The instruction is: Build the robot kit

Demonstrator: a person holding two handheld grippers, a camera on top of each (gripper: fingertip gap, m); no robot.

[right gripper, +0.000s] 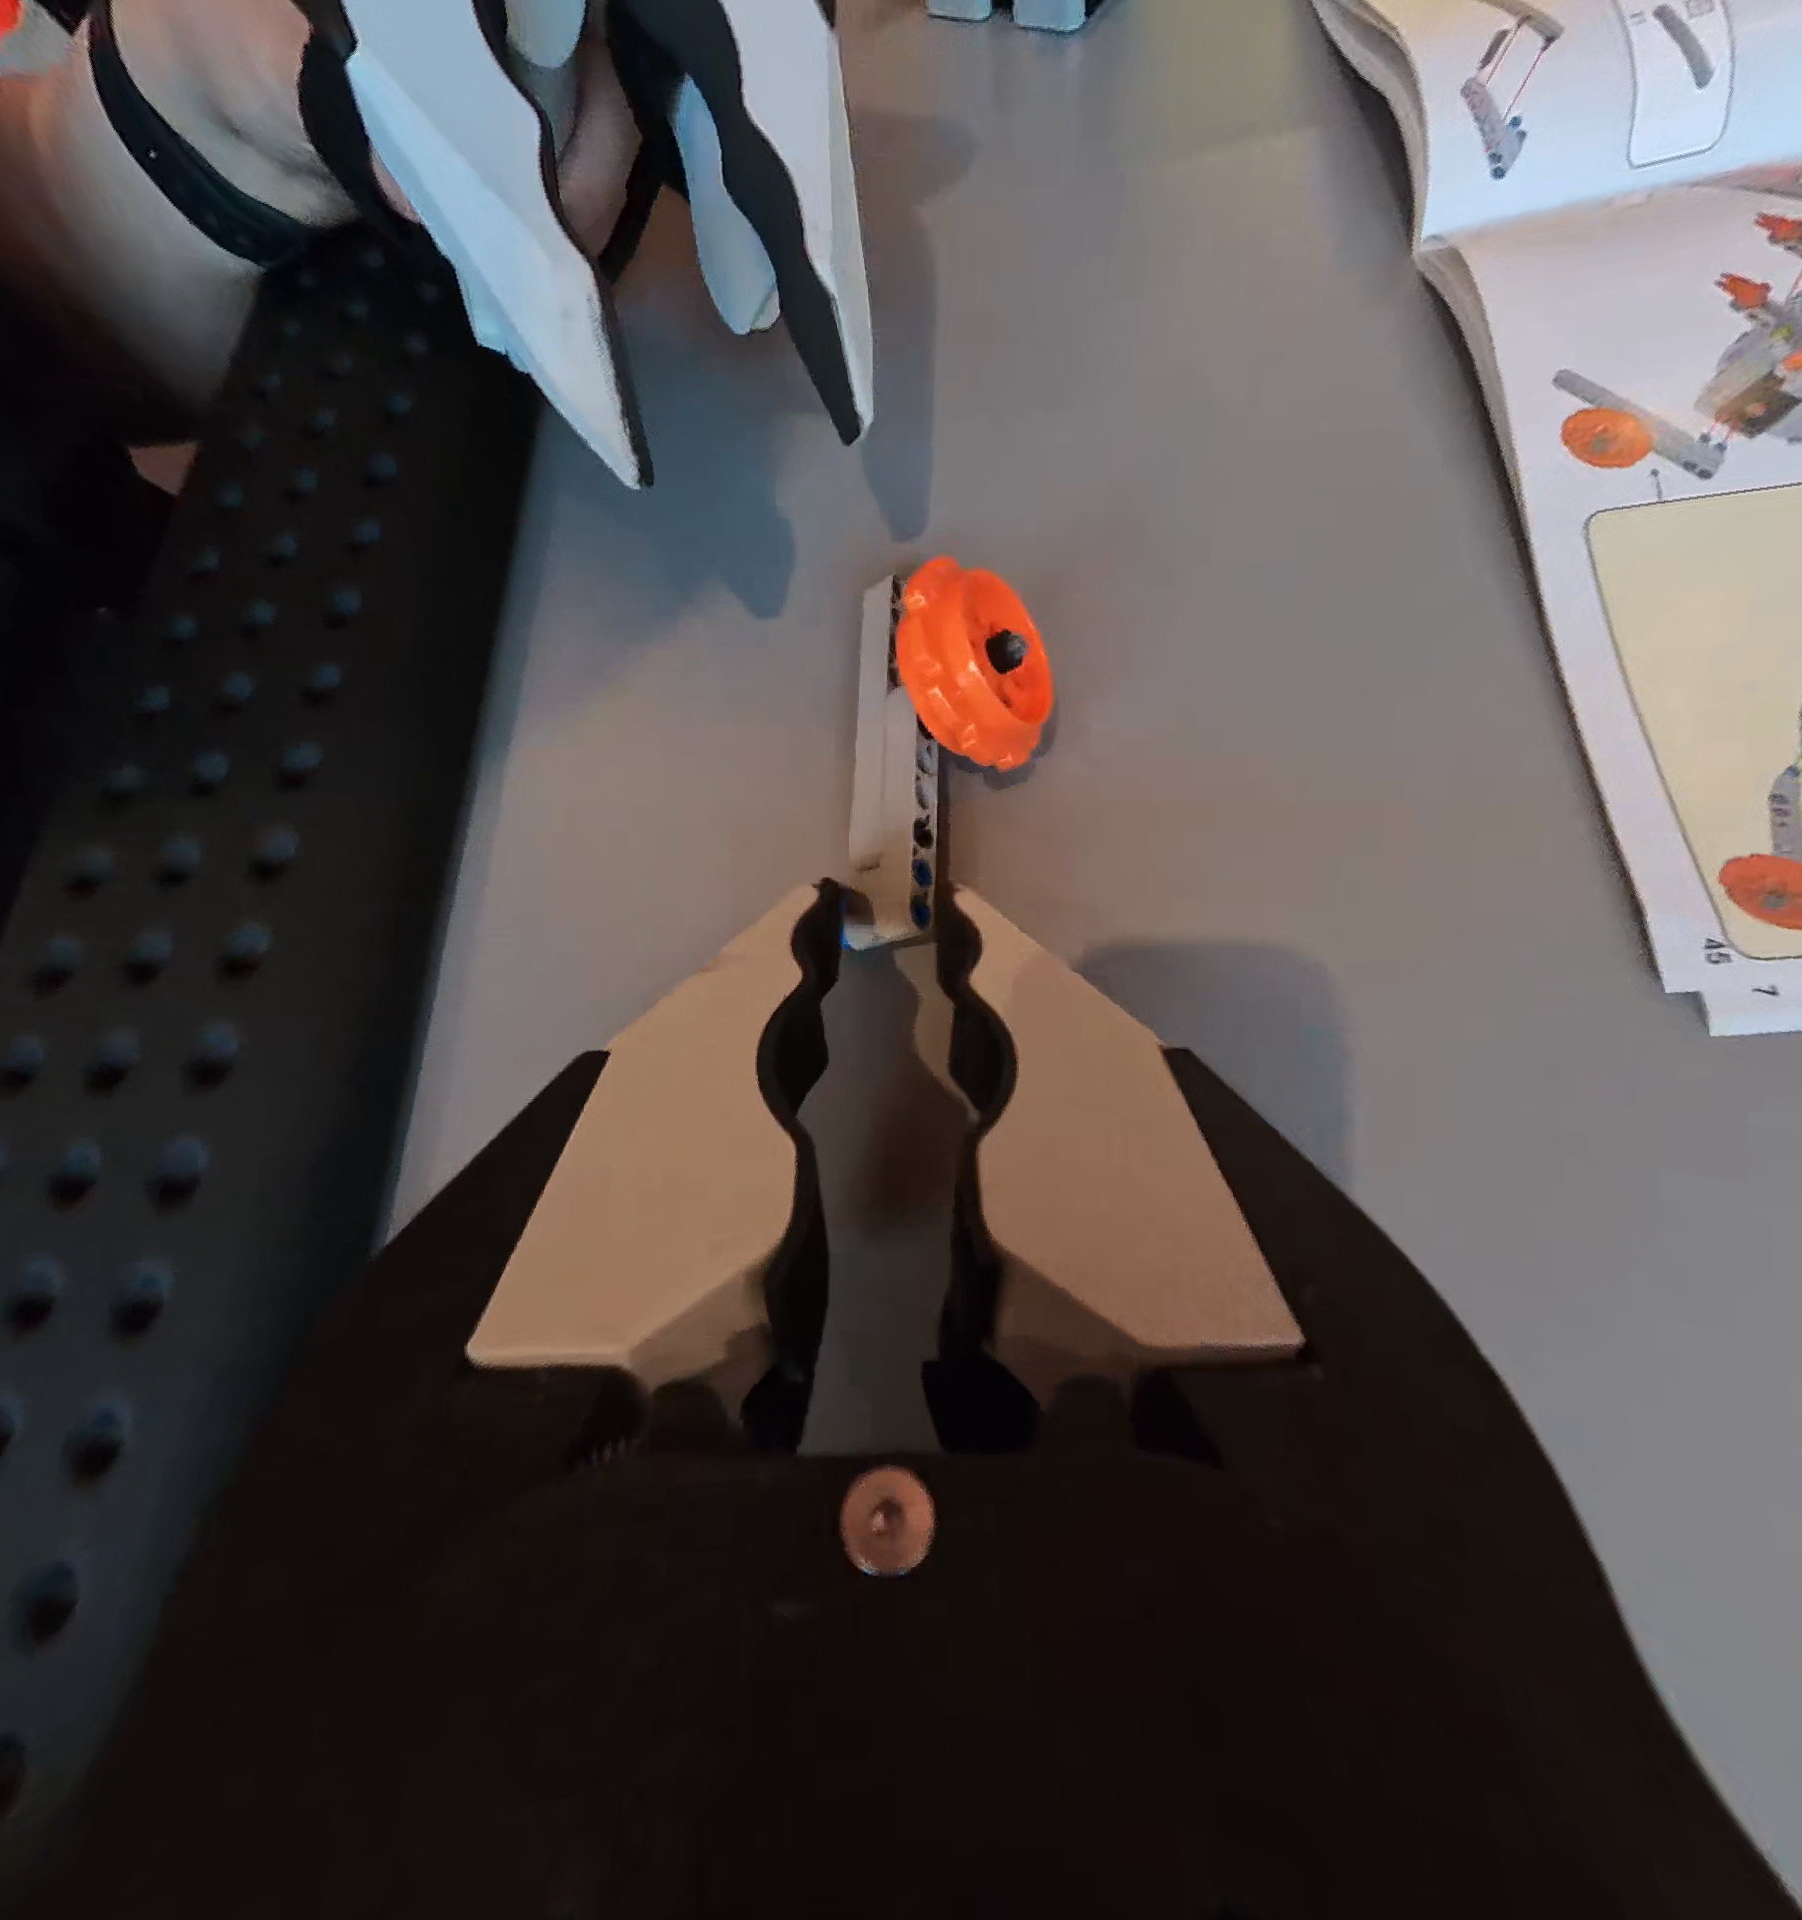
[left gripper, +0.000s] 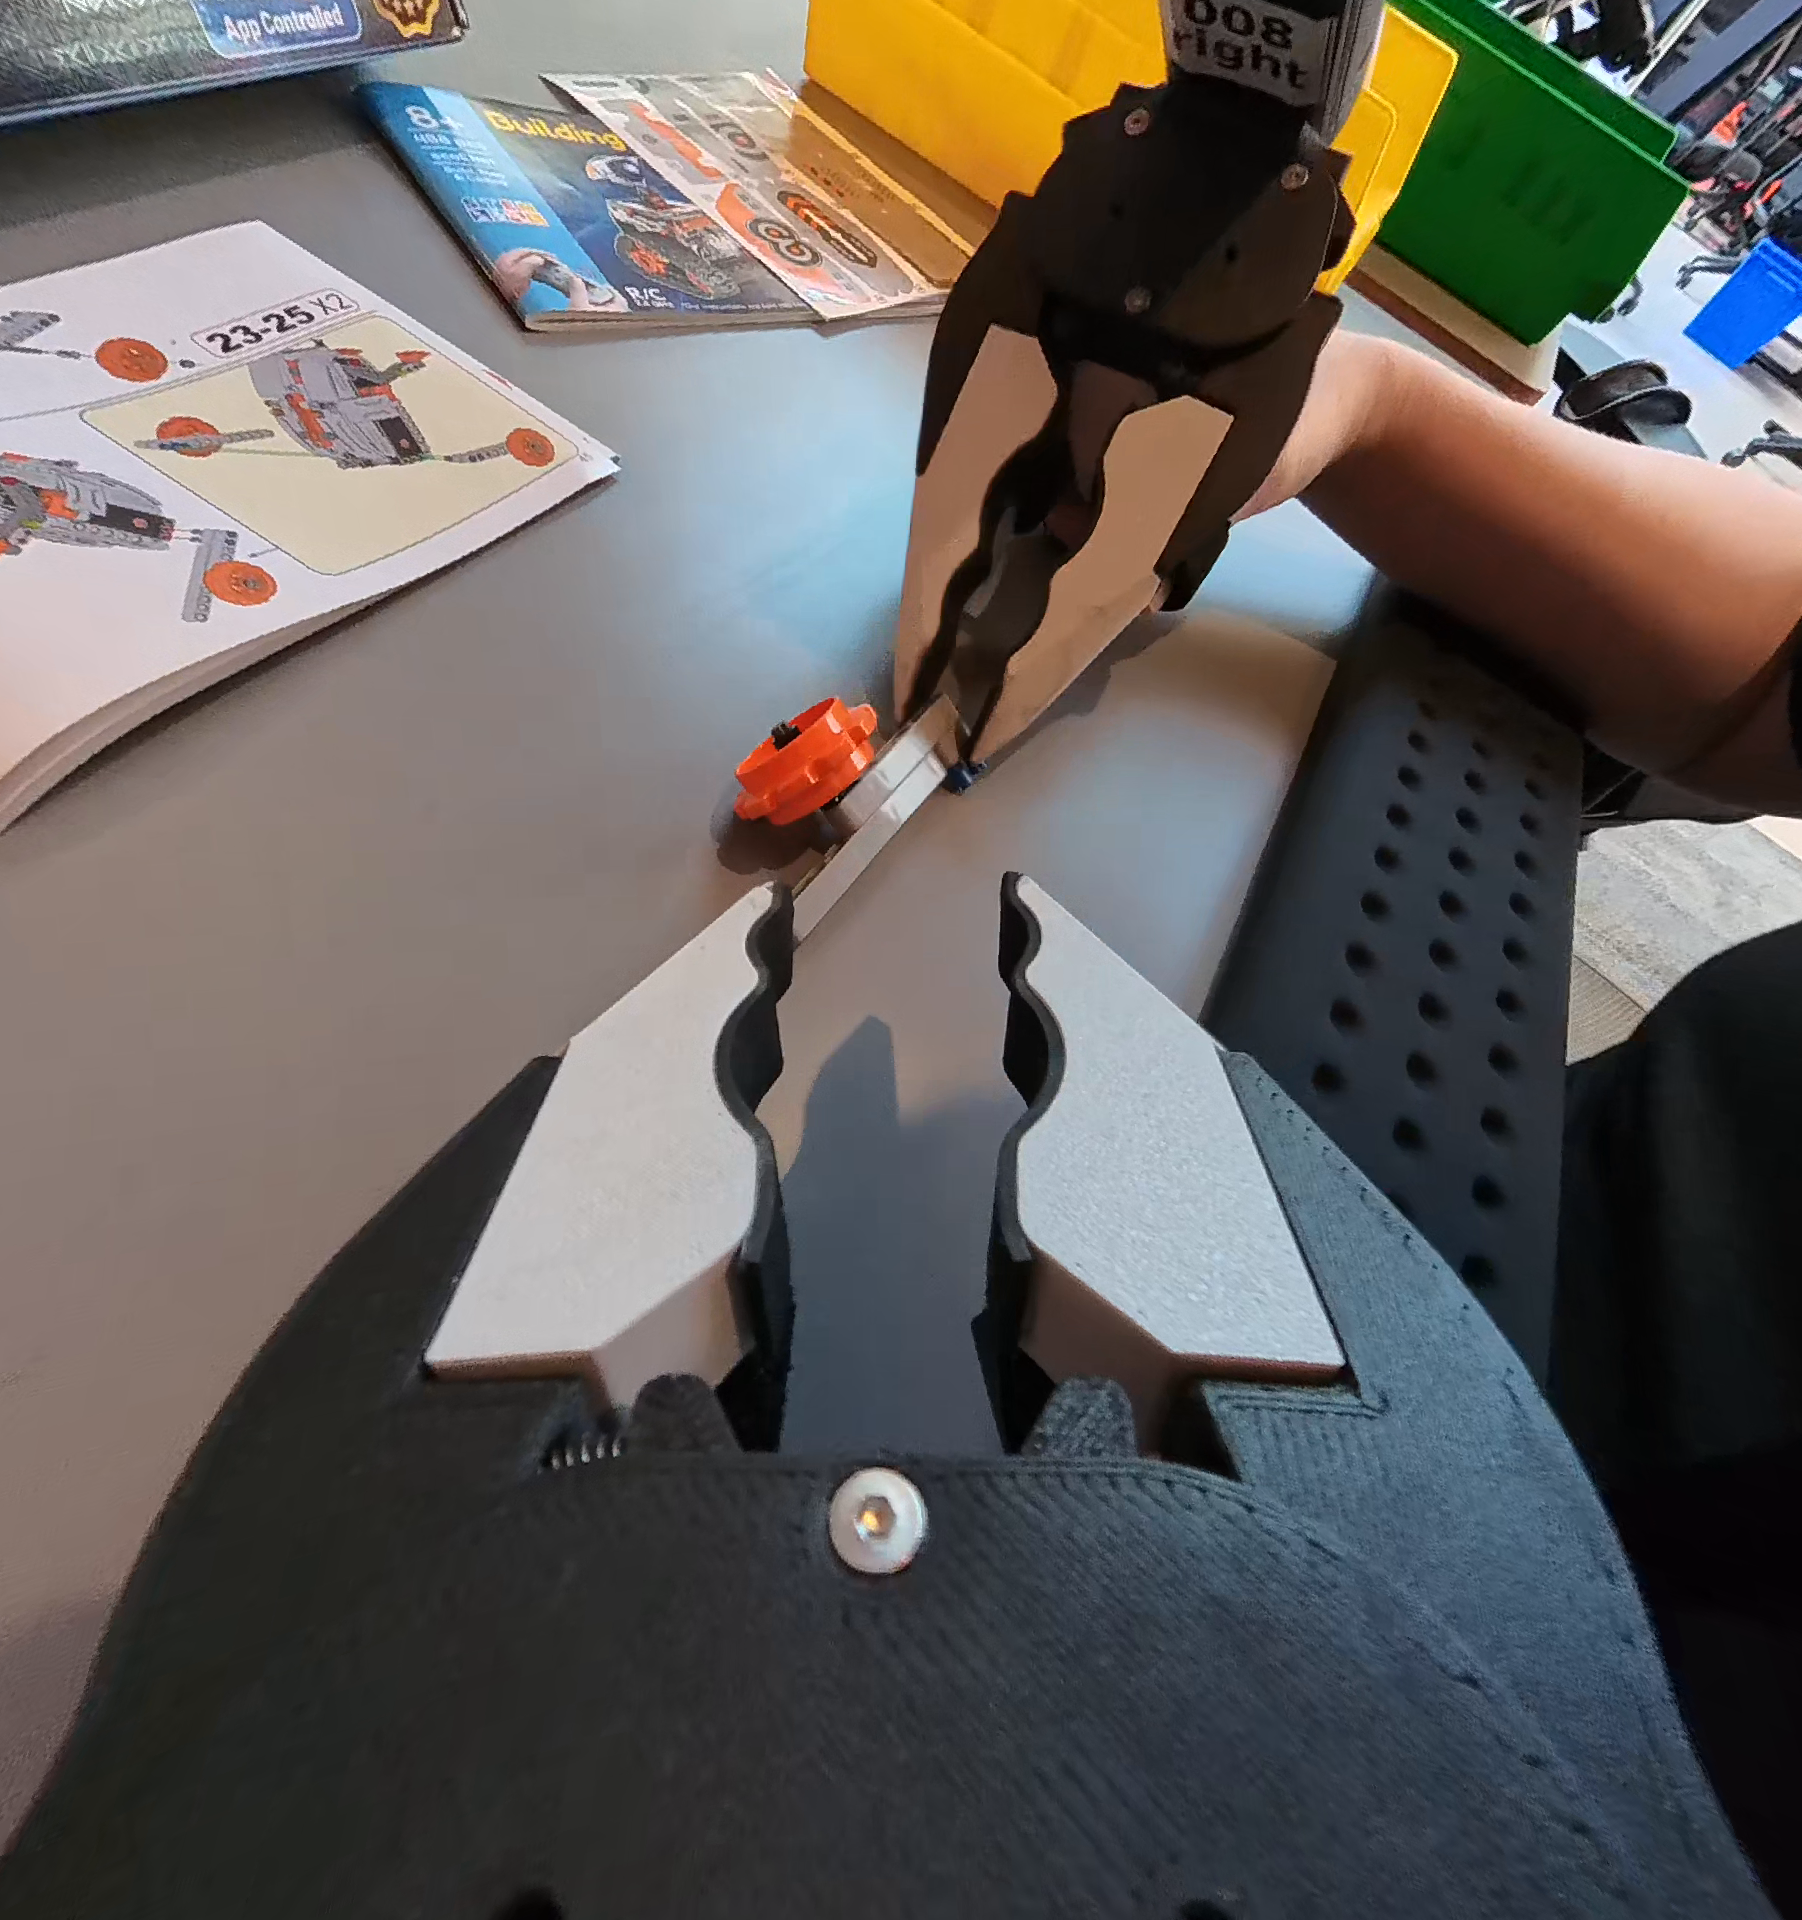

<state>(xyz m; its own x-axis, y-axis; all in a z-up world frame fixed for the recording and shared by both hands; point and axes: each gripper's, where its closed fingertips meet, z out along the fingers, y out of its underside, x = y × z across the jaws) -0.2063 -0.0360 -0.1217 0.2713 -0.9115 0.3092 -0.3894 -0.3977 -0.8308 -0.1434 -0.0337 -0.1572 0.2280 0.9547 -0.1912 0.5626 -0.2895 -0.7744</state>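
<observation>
A grey beam (right gripper: 884, 769) with holes lies on the dark grey table (right gripper: 1240, 1039). An orange wheel (right gripper: 973, 665) sits on a black axle at the beam's far end. My right gripper (right gripper: 889, 902) is shut on the beam's near end, where blue pins show. In the left wrist view the right gripper (left gripper: 941, 740) comes down from above onto the beam (left gripper: 881, 800), beside the wheel (left gripper: 803, 774). My left gripper (left gripper: 897, 899) is open and empty, its tips just short of the beam's other end. It shows in the right wrist view (right gripper: 741, 447), open, beyond the wheel.
An open instruction booklet (left gripper: 201, 468) lies left of the beam and also shows in the right wrist view (right gripper: 1655, 520). A blue booklet (left gripper: 564, 208), a sticker sheet (left gripper: 772, 197), a yellow bin (left gripper: 980, 83) and a green bin (left gripper: 1531, 187) sit at the back. A black perforated panel (left gripper: 1416, 935) and a person's forearm (left gripper: 1551, 582) are to the right. Left tips to right tips: about 8 cm. The right tips stand about 4 cm off the orange wheel (right gripper: 973, 665).
</observation>
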